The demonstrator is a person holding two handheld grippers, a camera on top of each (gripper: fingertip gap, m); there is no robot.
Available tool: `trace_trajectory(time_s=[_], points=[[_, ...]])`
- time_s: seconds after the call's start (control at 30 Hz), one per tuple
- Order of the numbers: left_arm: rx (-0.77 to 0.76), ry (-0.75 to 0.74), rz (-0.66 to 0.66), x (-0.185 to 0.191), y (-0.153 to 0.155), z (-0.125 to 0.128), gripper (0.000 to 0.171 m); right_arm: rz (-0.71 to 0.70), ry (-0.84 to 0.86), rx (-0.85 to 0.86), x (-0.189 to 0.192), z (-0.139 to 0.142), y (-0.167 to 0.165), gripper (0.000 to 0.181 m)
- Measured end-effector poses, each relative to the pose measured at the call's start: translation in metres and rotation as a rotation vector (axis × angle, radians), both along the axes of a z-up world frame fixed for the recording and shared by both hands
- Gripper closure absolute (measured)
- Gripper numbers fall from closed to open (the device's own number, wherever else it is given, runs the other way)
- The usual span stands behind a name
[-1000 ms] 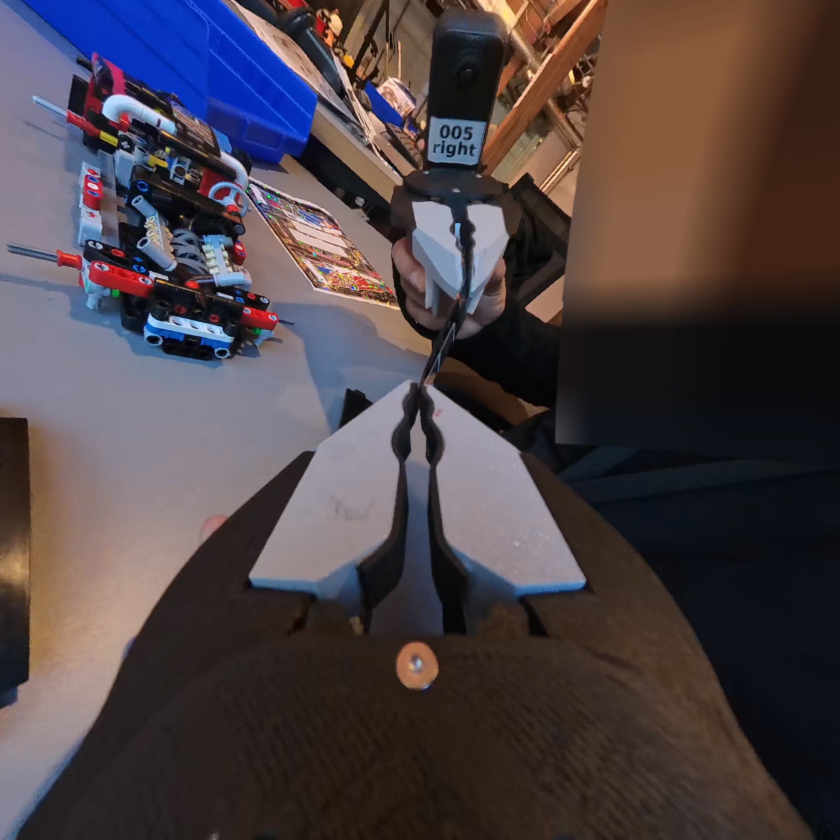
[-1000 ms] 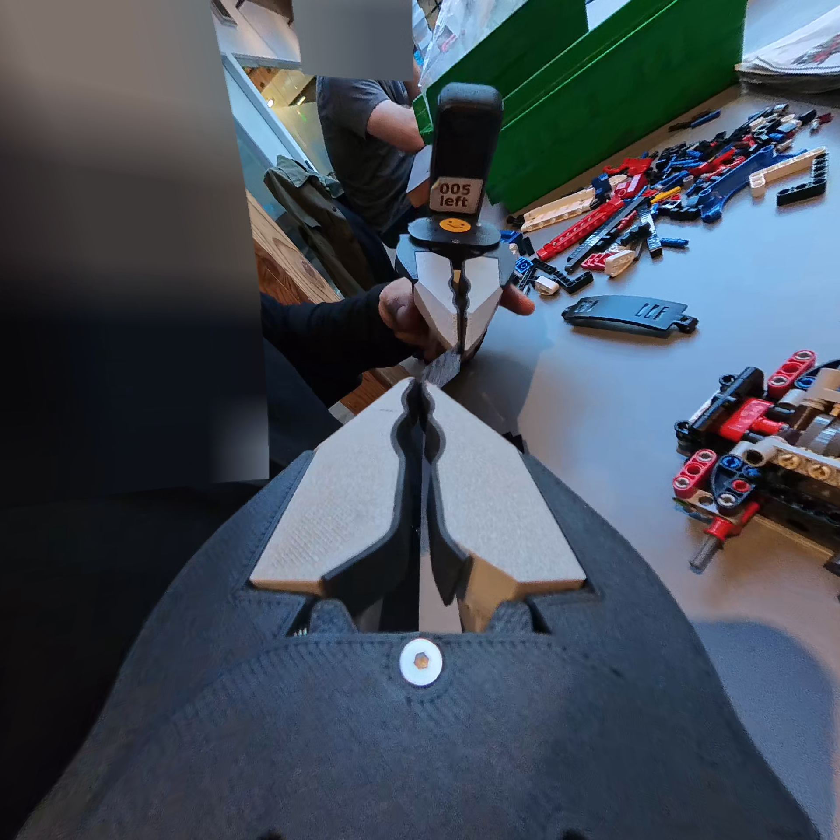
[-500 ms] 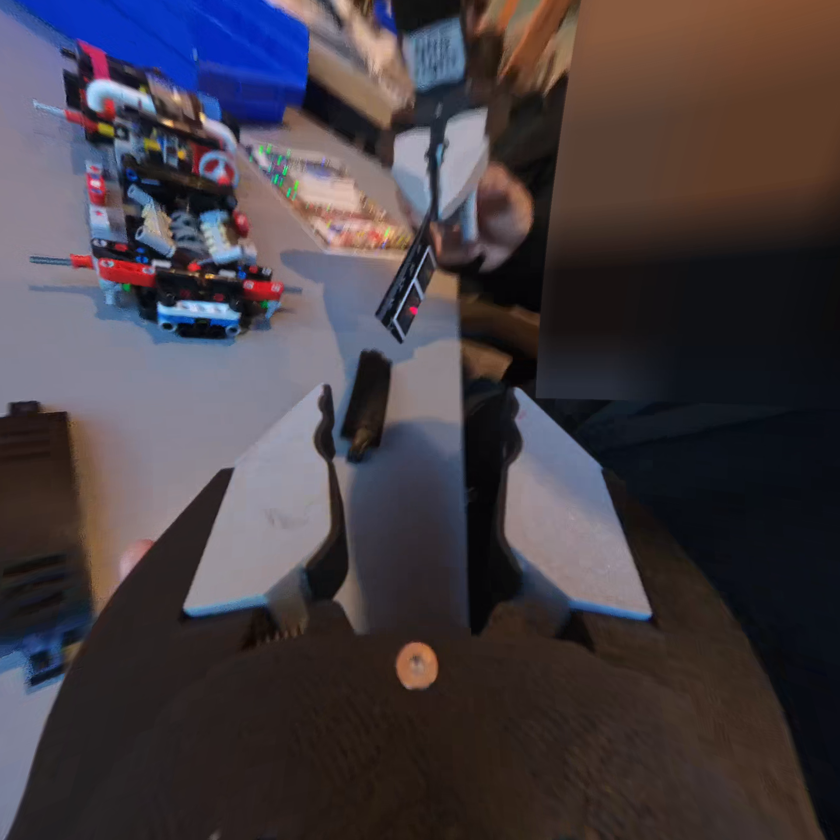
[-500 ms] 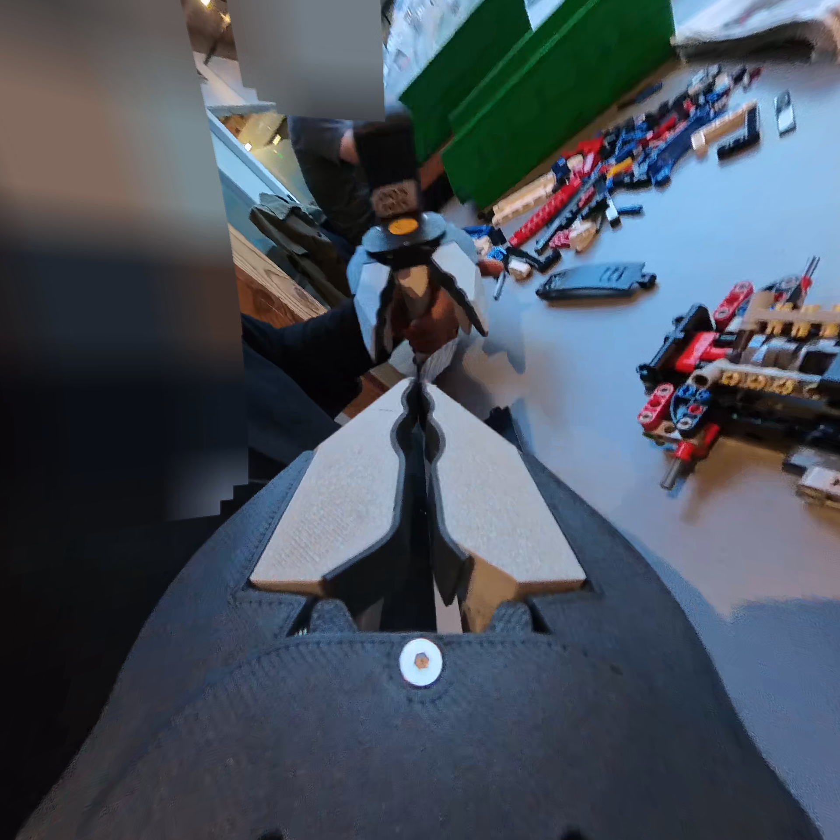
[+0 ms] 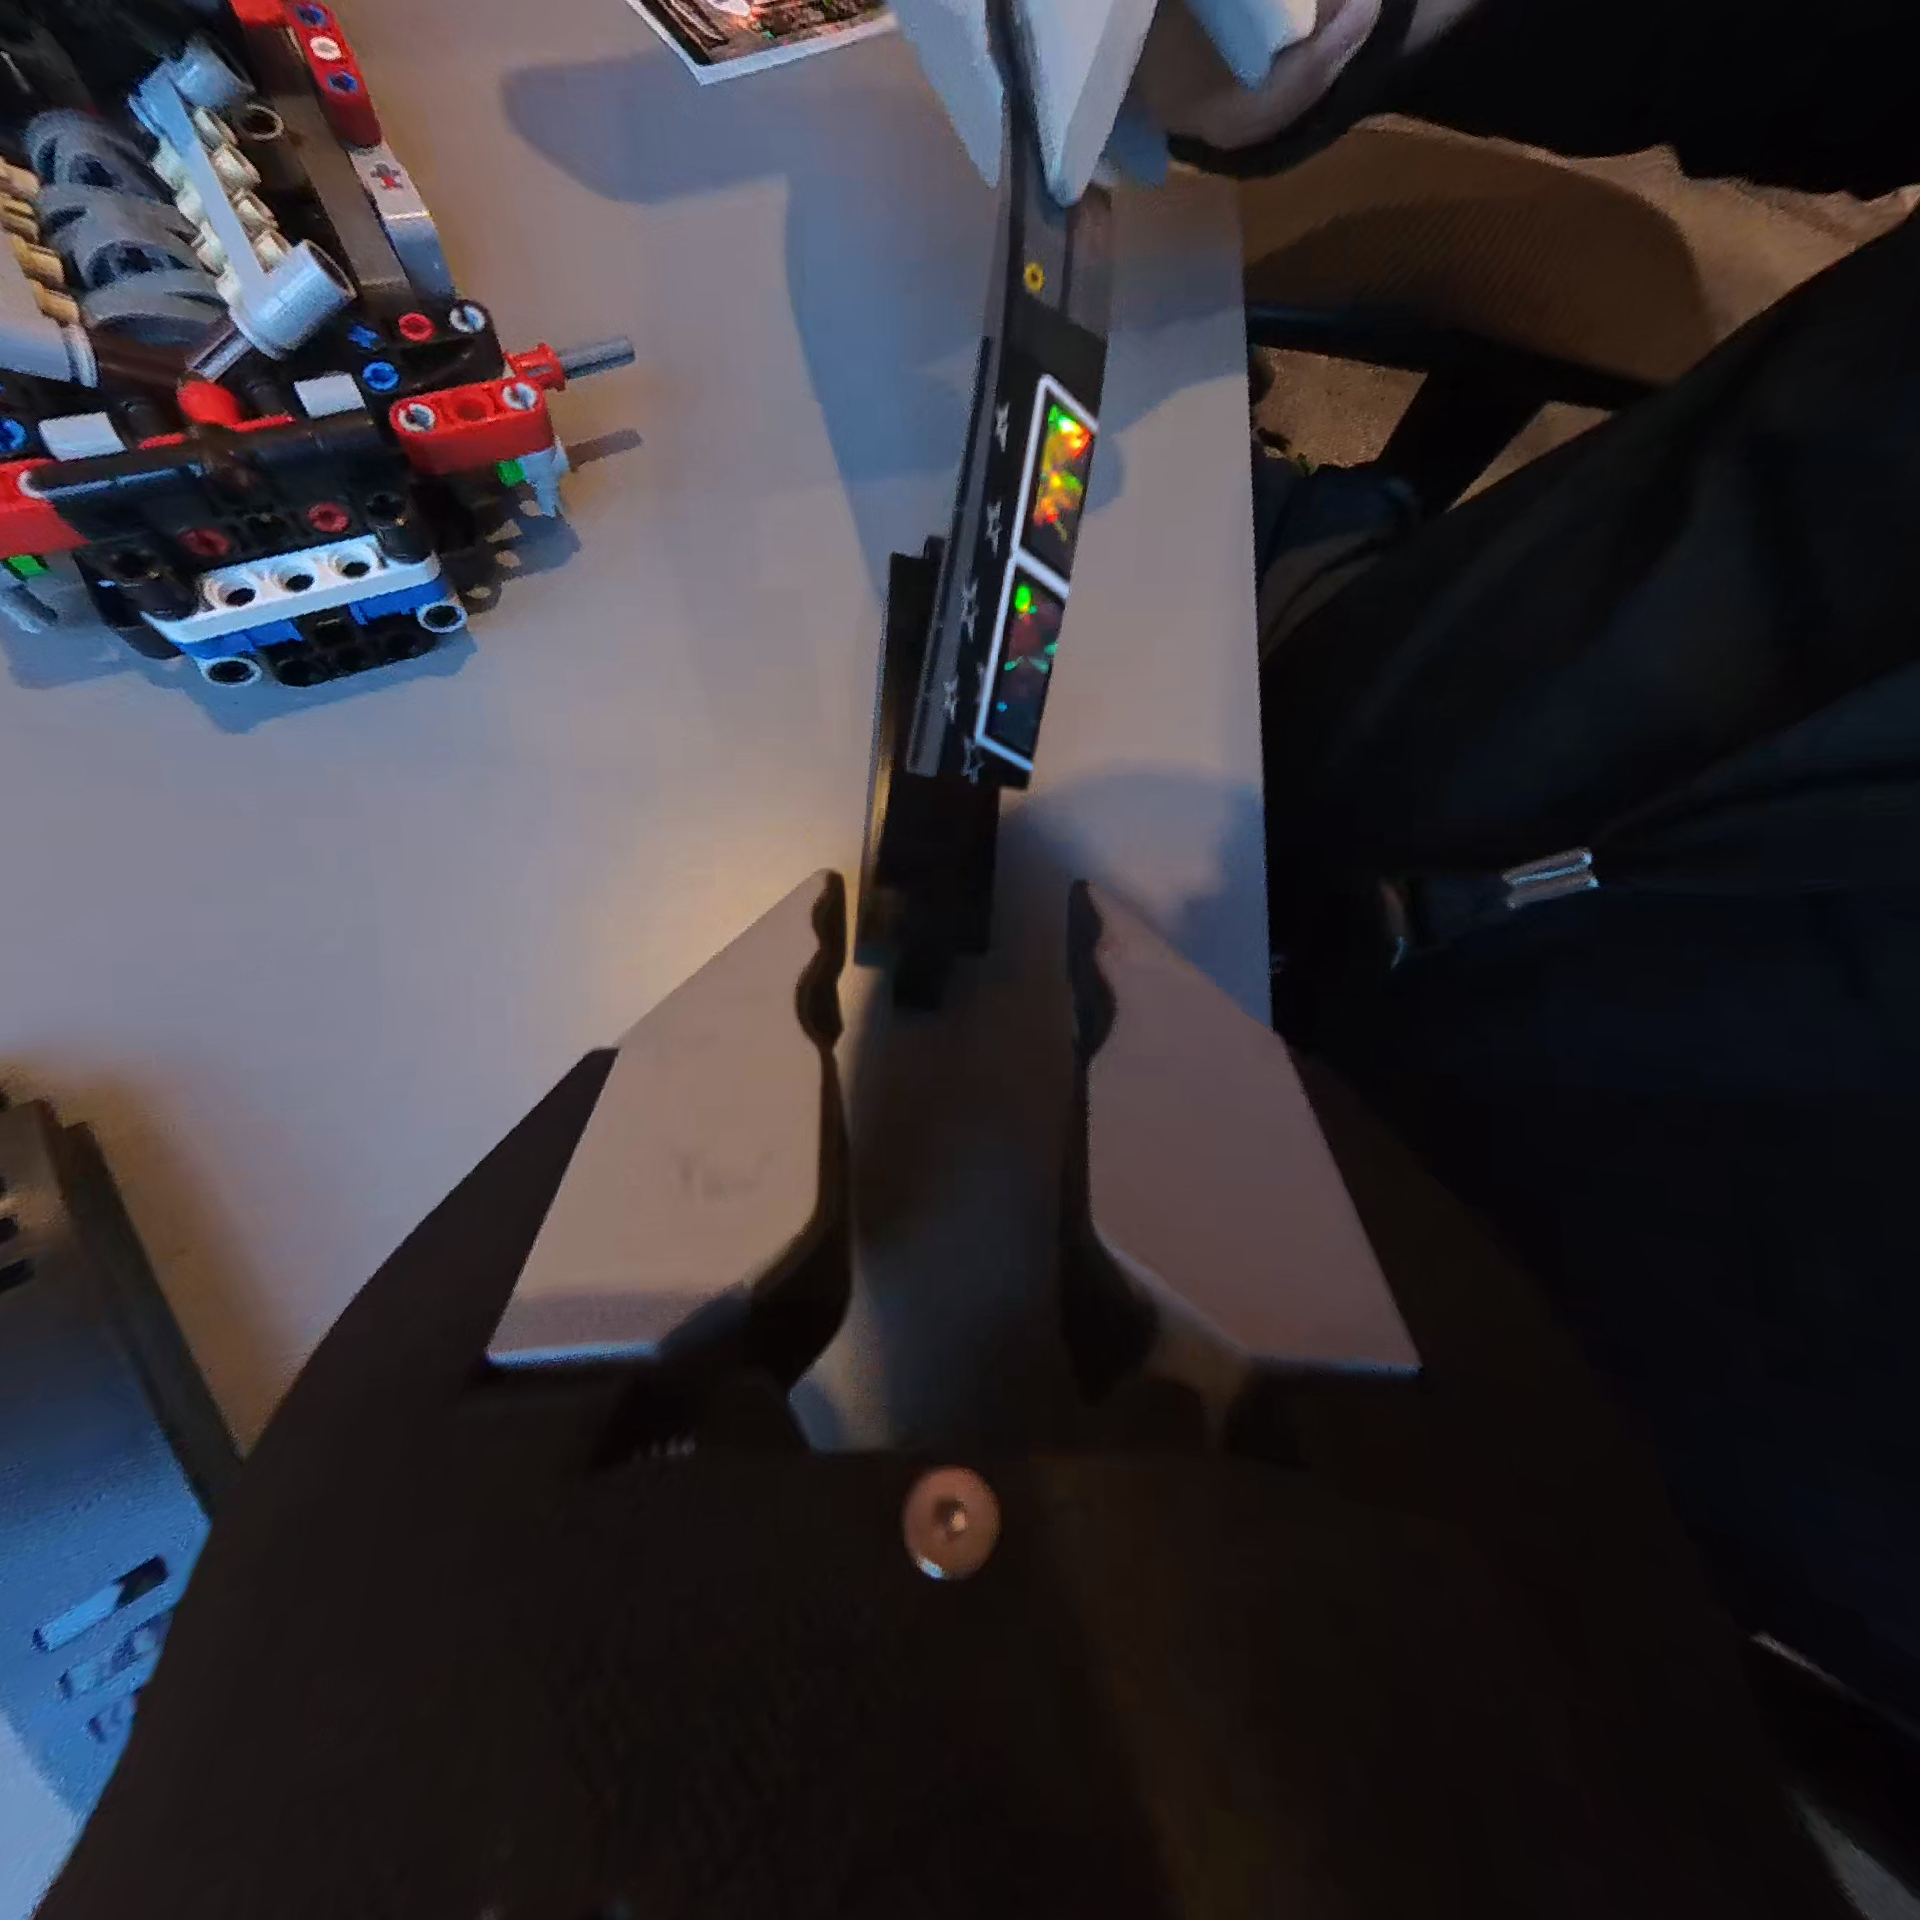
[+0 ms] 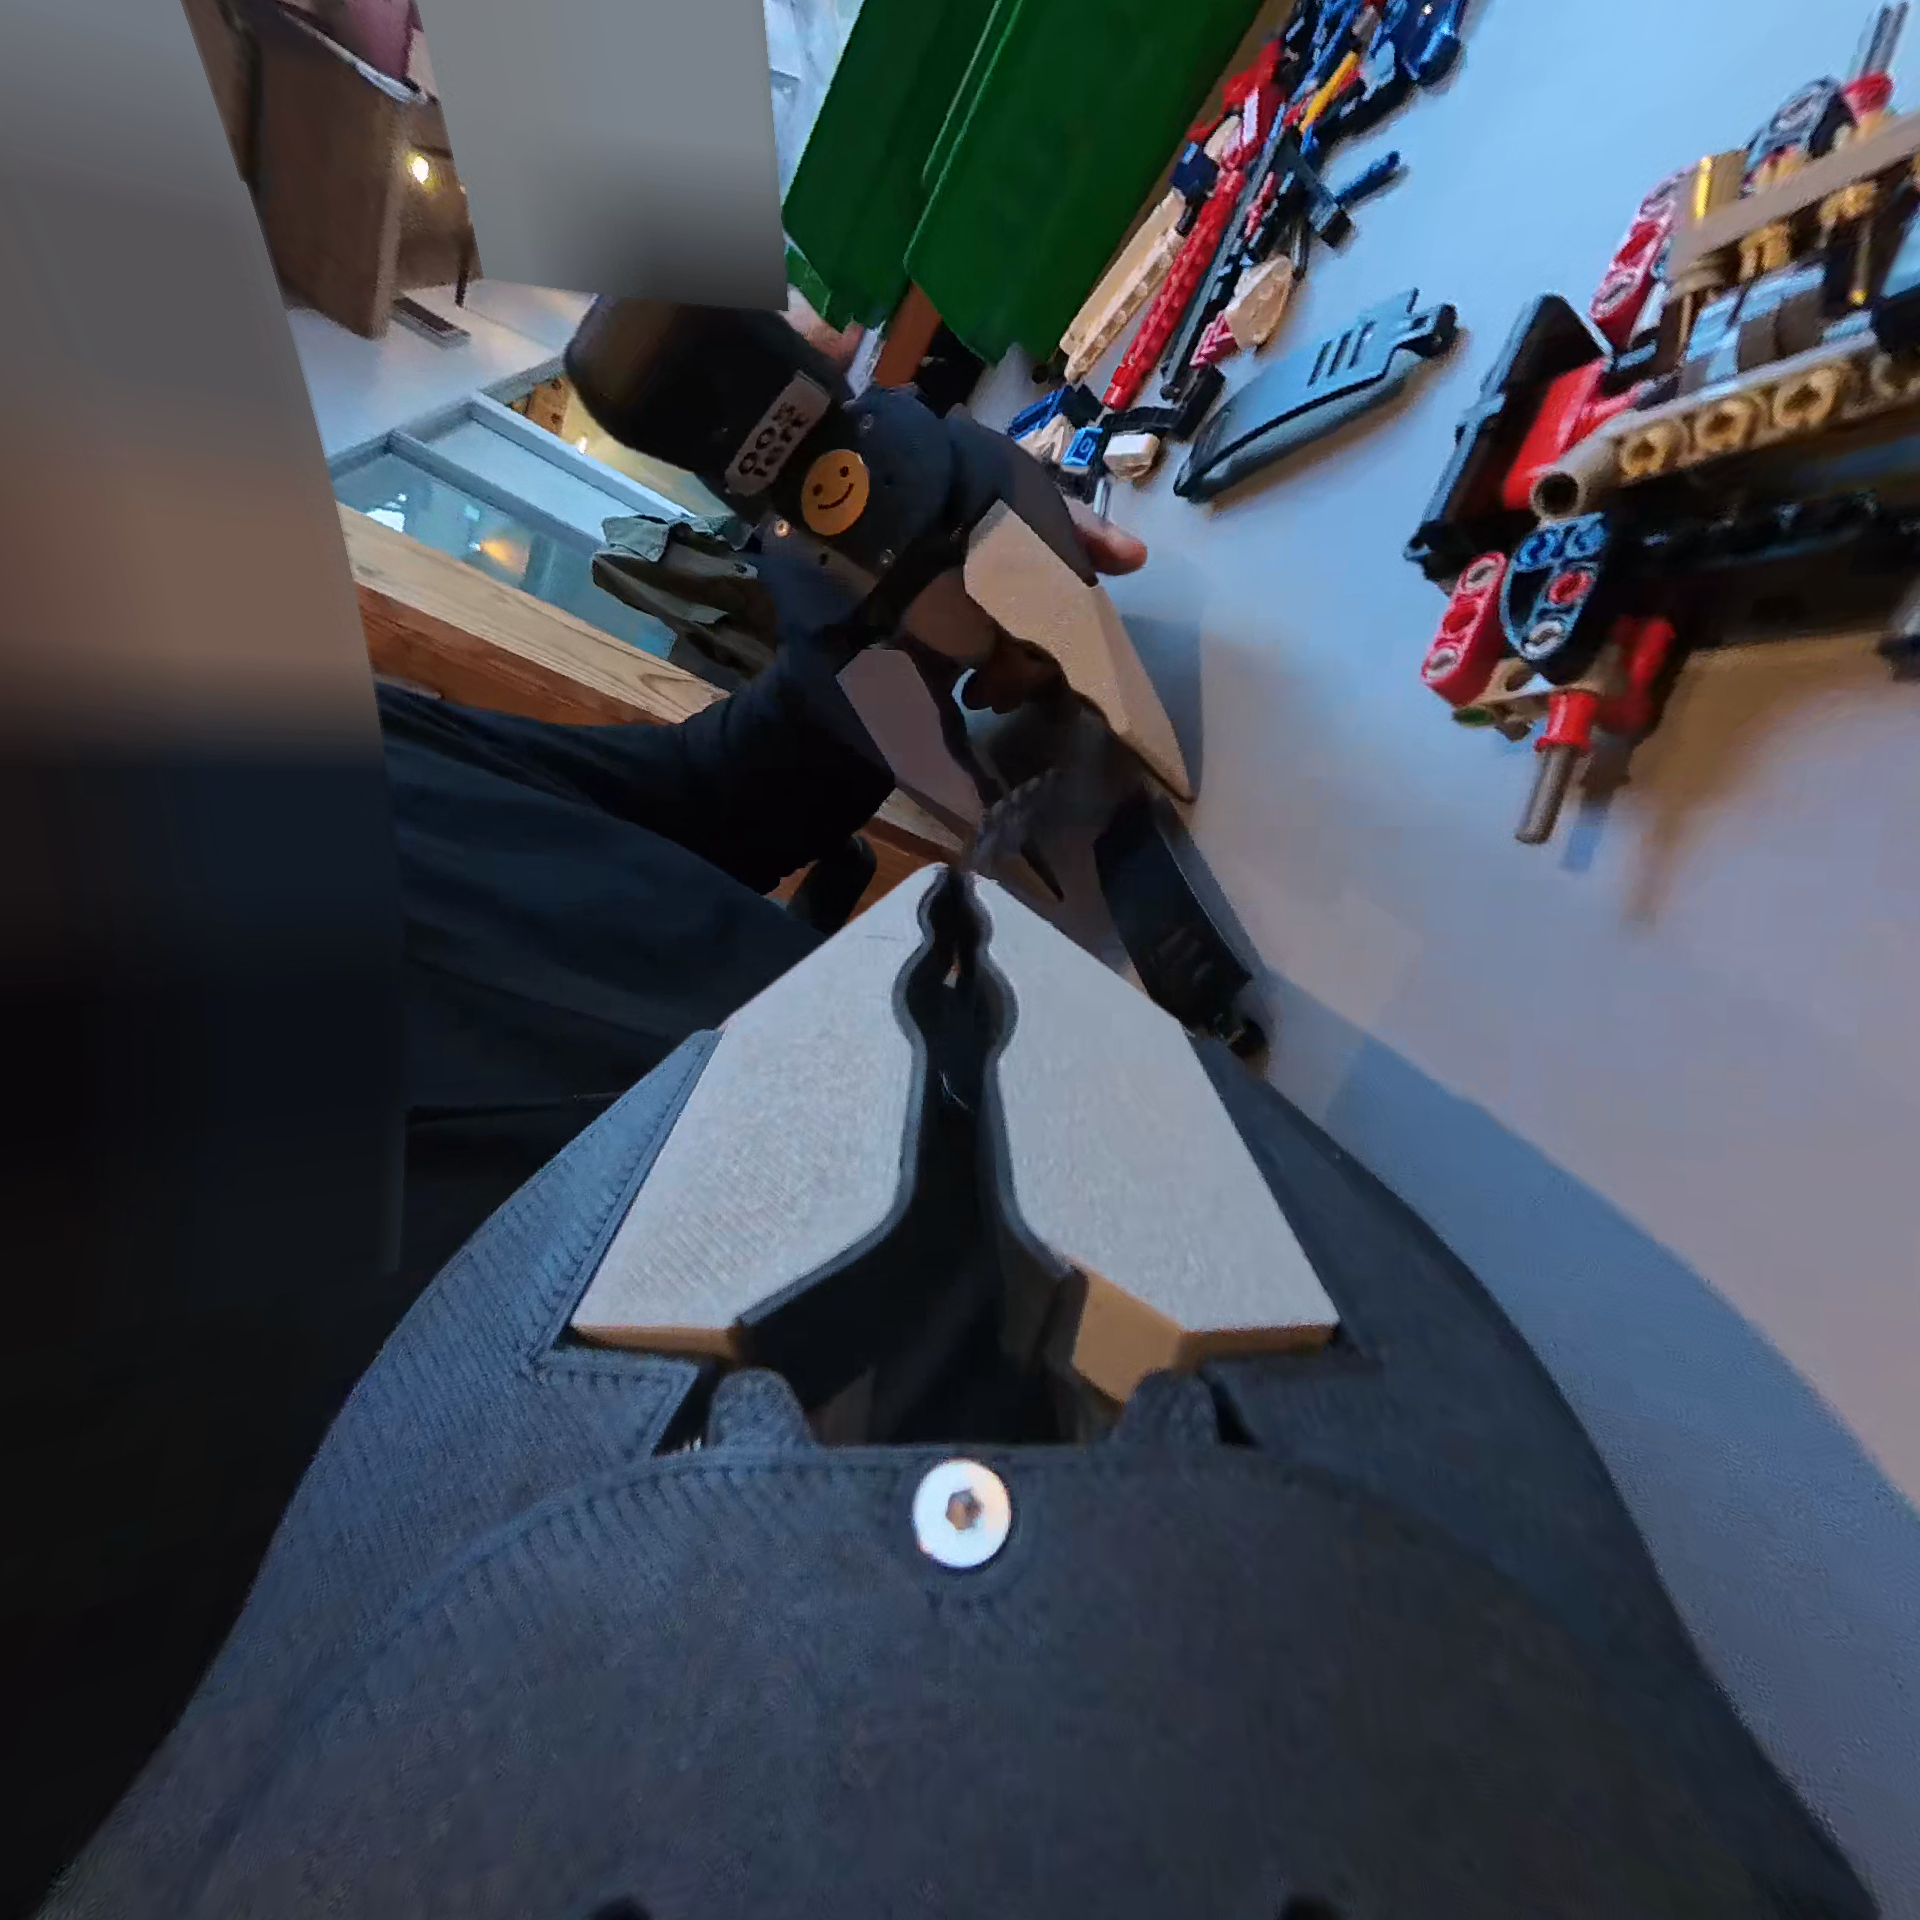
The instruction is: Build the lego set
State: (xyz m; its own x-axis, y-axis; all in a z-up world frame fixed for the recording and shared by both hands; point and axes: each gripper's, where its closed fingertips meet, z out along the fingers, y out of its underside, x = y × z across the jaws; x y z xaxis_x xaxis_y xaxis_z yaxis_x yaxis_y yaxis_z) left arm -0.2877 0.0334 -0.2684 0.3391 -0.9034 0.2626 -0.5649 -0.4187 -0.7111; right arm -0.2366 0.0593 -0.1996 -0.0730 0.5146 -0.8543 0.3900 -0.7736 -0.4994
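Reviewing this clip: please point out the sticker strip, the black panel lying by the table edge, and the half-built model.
sticker strip [image 5: 1044, 582], left wrist view, on its shiny printed squares.
black panel [image 5: 920, 873], left wrist view, on its dark body below the strip.
half-built model [image 5: 301, 416], left wrist view, on its black middle frame.

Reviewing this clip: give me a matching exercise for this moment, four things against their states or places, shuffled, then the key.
Things:
1. left gripper
2. right gripper
3. black sticker strip
4. partly built model

States or places:
A. shut on a thin strip
B. resting on the grey table, off to the left gripper's left
C. open, around nothing
D. hanging from closed fingers, above a black part on the table

Pairs: 1-C, 2-A, 3-D, 4-B
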Motion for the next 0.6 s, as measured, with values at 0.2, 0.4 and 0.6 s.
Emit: trace_trajectory(time_s=[0.2, 0.4, 0.6], points=[[-0.058, -0.015, 0.080, 0.011, 0.000, 0.000, 0.146, 0.020, -0.021, -0.032, 0.002, -0.008, -0.001, 0.181], [-0.034, -0.024, 0.132, 0.010, -0.010, 0.002, 0.129, 0.075, -0.029, -0.038, -0.001, -0.009, -0.009, 0.181], [0.015, -0.038, 0.169, -0.004, -0.013, 0.007, 0.118, 0.103, -0.006, -0.067, -0.006, -0.007, -0.012, 0.181]])
